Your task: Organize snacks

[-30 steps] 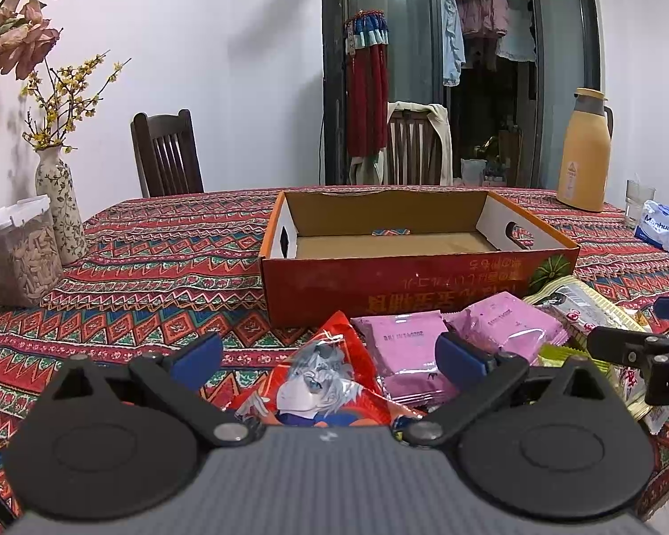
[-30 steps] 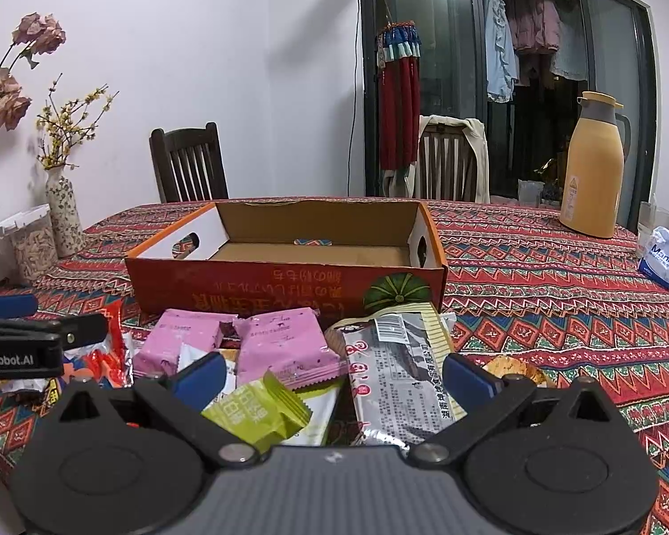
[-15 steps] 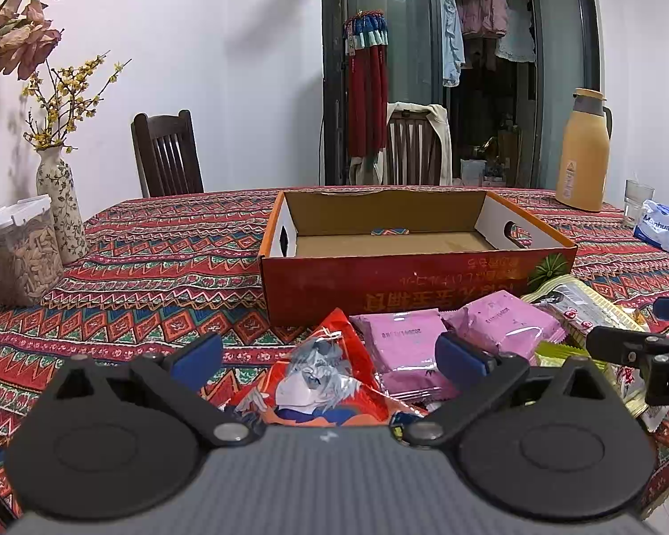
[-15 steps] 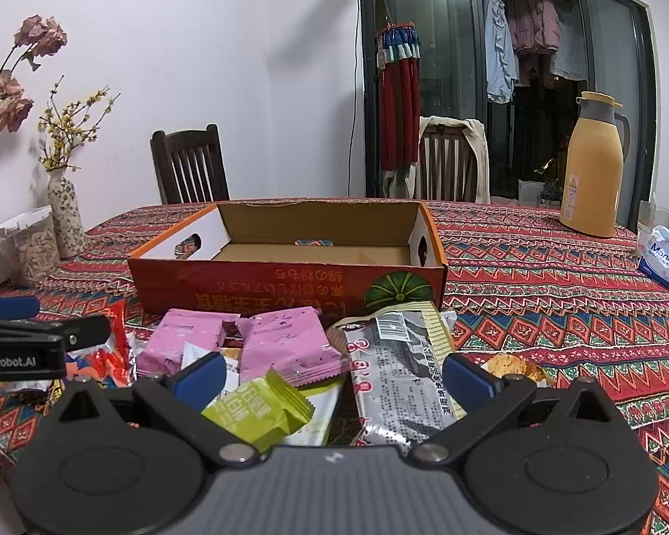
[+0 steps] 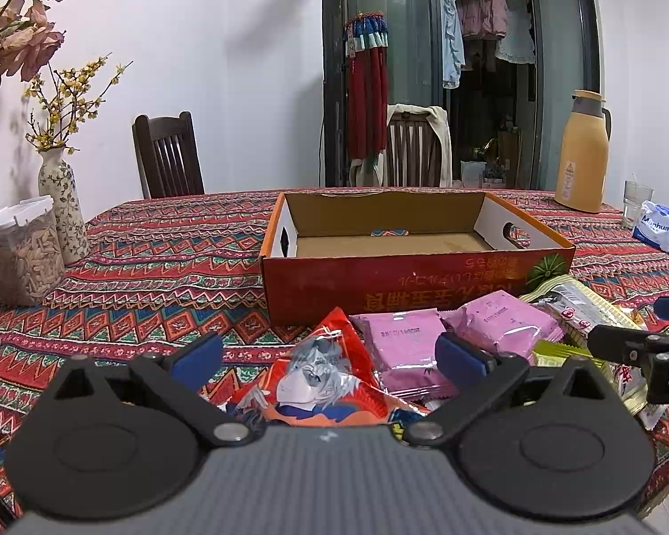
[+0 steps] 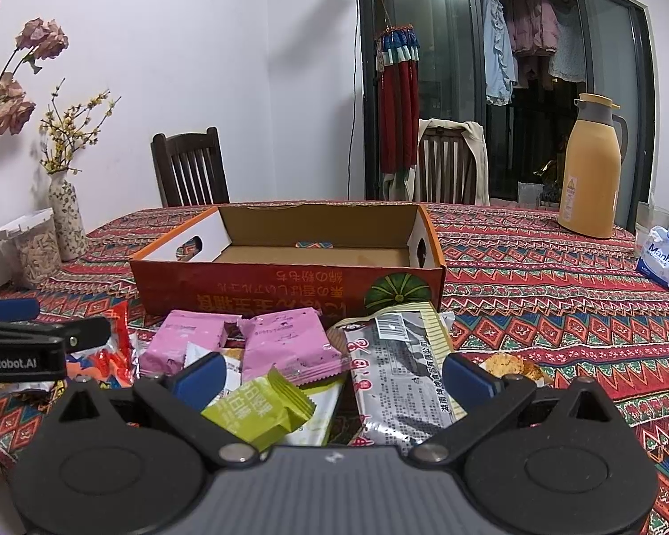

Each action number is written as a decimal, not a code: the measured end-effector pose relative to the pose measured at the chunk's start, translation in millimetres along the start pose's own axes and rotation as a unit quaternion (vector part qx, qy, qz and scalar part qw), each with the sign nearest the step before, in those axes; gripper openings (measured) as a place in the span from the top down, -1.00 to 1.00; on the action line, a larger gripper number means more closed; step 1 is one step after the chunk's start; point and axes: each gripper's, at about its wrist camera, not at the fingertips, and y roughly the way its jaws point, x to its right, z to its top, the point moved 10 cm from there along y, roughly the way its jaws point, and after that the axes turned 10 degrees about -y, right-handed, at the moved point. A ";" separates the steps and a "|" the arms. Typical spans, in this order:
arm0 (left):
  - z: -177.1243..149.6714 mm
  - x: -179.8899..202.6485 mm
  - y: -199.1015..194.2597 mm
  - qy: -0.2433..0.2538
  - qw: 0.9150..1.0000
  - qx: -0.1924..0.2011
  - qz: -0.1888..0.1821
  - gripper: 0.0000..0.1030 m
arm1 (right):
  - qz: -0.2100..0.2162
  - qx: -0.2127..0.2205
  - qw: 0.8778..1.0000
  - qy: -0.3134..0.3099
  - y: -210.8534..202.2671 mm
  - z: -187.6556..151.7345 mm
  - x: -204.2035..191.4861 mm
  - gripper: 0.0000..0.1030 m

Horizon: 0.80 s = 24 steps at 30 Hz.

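Observation:
An open cardboard box point(image 5: 406, 285) point(image 6: 290, 287) with a red front stands mid-table, almost empty. In front of it lies a heap of snack packets. My left gripper point(image 5: 330, 359) is open above a red-orange packet with a cartoon face point(image 5: 321, 379); two pink packets point(image 5: 401, 347) lie just right of it. My right gripper point(image 6: 334, 374) is open over a green packet point(image 6: 263, 410), a pink packet point(image 6: 290, 347) and a long silver-grey packet point(image 6: 401, 374). Each gripper shows at the edge of the other's view.
A yellow thermos point(image 5: 582, 156) point(image 6: 593, 174), a glass point(image 5: 635, 200) and a blue-white tissue pack point(image 5: 662, 227) stand at the far right. A flower vase point(image 5: 62, 205) and a clear jar point(image 5: 26, 249) stand at the left. Two chairs point(image 5: 169, 156) stand behind the table.
Both grippers have held nearly still, with only a slight drift of the view. Nothing was taken hold of or moved.

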 end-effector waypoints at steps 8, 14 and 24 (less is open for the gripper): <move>-0.7 -0.6 -2.8 -0.001 1.000 0.002 0.000 -1.00 | 0.000 0.000 1.000 0.000 0.0 -0.2 0.1 -1.00; -0.8 -0.4 -3.0 -0.001 1.000 0.002 0.000 -1.00 | 0.000 0.000 1.000 0.000 0.0 -0.2 0.1 -1.00; -1.1 -0.4 -3.0 -0.001 1.000 0.002 0.001 -1.00 | 0.000 0.000 1.000 0.000 -0.3 -0.4 0.1 -1.00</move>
